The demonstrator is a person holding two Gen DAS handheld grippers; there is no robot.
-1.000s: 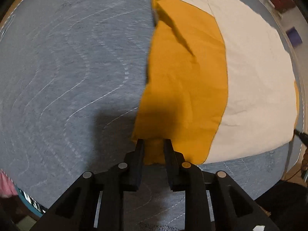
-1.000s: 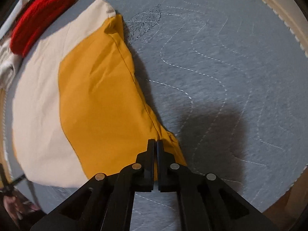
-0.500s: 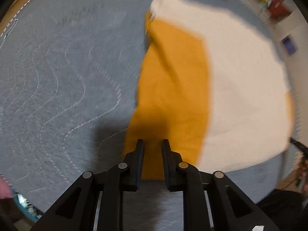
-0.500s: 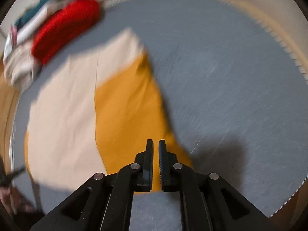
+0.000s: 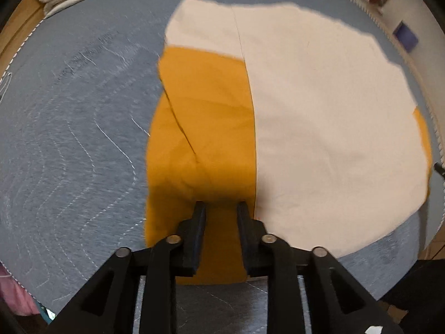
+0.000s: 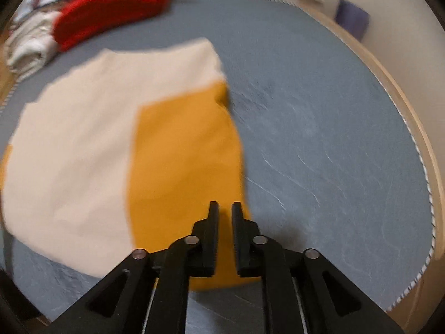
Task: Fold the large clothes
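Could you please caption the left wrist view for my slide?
Open left tool above mustard-and-cream folded cloth on grey quilted mat.

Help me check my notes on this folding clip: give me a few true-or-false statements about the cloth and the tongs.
1. The orange panel lies folded over the cream cloth. True.
2. The left tongs are clamped shut on the cloth. False: their jaws stand apart, orange fabric showing between them.
3. A red garment lies past the cloth's far edge. True.
4. The cloth rests on a bare wooden floor. False: it lies on a grey quilted mat.
5. The right tongs show a narrow gap. True.
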